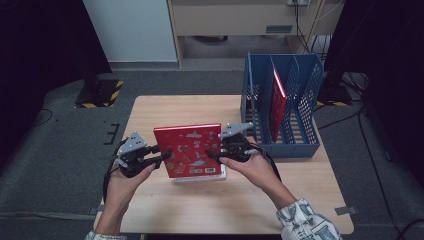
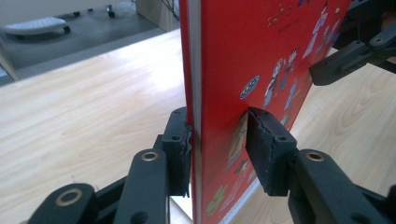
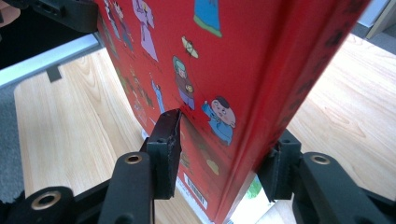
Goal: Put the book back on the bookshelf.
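A red picture book with cartoon figures on its cover is held upright just above the wooden table, one gripper on each side edge. My left gripper is shut on its left edge; in the left gripper view the pads press on both covers of the book. My right gripper is shut on the spine side, and in the right gripper view the book sits clamped between its fingers. Under the book lies a thin white book.
A blue mesh file rack stands at the table's right rear, with another red book upright in a middle slot. Dark equipment and cables surround the table on the grey floor.
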`<state>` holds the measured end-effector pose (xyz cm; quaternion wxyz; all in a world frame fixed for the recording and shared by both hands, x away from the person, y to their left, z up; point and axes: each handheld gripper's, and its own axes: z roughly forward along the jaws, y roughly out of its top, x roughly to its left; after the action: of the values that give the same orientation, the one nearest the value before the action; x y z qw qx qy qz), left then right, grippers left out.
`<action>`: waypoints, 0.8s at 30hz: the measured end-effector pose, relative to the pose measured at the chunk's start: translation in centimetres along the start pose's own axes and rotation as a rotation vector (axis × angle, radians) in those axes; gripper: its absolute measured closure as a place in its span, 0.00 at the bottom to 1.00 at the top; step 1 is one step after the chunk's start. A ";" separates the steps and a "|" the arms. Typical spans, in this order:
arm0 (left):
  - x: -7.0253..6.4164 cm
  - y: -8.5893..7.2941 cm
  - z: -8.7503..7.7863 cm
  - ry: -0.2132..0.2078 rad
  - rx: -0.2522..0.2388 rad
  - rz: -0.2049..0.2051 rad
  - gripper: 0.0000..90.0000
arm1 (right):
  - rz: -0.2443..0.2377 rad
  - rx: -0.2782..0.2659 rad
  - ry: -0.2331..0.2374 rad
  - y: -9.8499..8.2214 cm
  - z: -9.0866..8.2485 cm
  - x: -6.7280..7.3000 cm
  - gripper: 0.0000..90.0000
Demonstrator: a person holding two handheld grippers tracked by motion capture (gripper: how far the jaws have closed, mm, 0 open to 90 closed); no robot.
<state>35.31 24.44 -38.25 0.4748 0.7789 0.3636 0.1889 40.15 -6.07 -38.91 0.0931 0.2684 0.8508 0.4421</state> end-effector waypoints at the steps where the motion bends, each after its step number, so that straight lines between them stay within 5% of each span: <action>1: 0.2 0.1 0.1 0.001 -0.001 0.000 0.68 | 0.002 -0.004 0.002 0.1 0.0 -0.1 0.61; 13: 3.4 1.1 3.9 -0.015 -0.035 -0.024 0.65 | 0.033 -0.058 -0.079 0.6 1.6 -2.7 0.60; 19: 3.7 0.3 5.3 -0.006 -0.026 -0.023 0.61 | 0.020 -0.052 -0.085 -0.1 1.9 -2.9 0.64; 24: 3.6 0.0 5.6 0.006 -0.068 -0.033 0.57 | 0.023 -0.064 -0.078 -0.5 1.8 -2.9 0.64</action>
<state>41.32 23.75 -41.11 0.5028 0.7557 0.3712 0.1956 43.08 -6.59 -40.66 0.1296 0.2921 0.8289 0.4592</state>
